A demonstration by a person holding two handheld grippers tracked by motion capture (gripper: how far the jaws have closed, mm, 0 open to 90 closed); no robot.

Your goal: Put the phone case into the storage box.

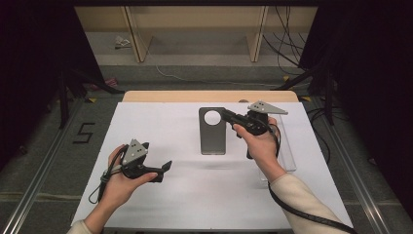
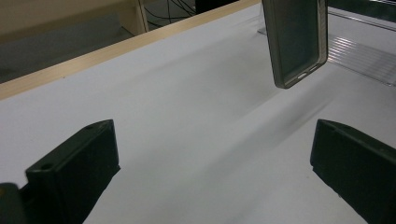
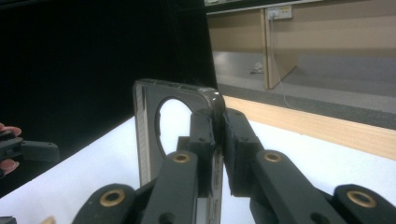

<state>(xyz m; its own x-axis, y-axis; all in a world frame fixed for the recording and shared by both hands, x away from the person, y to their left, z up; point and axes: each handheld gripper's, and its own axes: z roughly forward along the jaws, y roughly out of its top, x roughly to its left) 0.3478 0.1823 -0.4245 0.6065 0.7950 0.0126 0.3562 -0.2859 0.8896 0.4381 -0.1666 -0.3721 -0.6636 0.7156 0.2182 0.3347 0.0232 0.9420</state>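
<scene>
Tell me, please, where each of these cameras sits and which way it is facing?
High view: above the person's side, looking forward and down on the table; both forearms and each hand-held gripper show.
Left gripper view: on the left hand-held gripper, looking across the table between its open jaws.
Right gripper view: on the right hand-held gripper, jaws clamped on the phone case.
All three share the case.

The table [image 1: 160, 141] has a white top, and along its far edge a strip of pale wood [image 1: 209, 96] is visible. The white surface is plain and smooth. On the right side of the table lies a flat, clear plastic sheet [image 1: 287, 146]; it is long from near to far and rests directly on the white top, close to the right edge.
</scene>
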